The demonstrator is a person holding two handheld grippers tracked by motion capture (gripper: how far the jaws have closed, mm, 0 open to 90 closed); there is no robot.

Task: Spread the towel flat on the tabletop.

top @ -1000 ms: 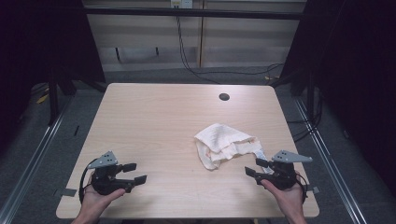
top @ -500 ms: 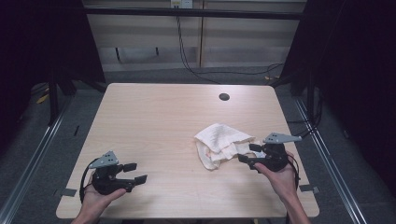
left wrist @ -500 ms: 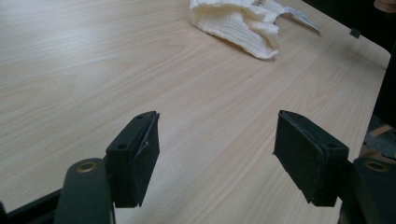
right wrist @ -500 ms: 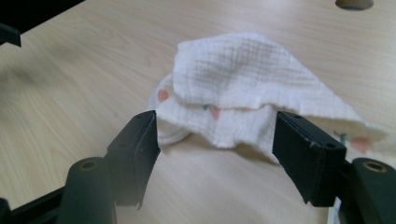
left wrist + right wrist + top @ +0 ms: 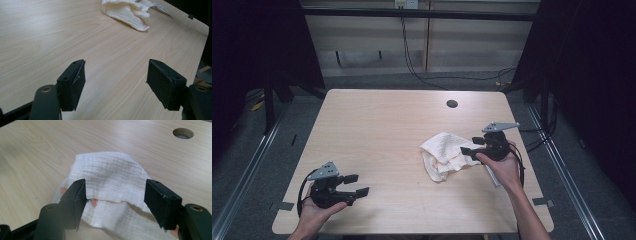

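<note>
The right gripper (image 5: 468,145) has moved farther up the table since a second ago, its jaws just opened wide over the white cloth (image 5: 443,154) right of centre. The left gripper (image 5: 355,184) stays near-left, jaws spread, empty.

Ahead of my left gripper (image 5: 353,185) the table (image 5: 377,130) lies bare all the way across, so I could sweep freely there. The crumpled cloth (image 5: 443,154) sits right under my right gripper (image 5: 471,145), the one thing in its path. Beyond it, a round hole (image 5: 452,104) near the far edge.
</note>
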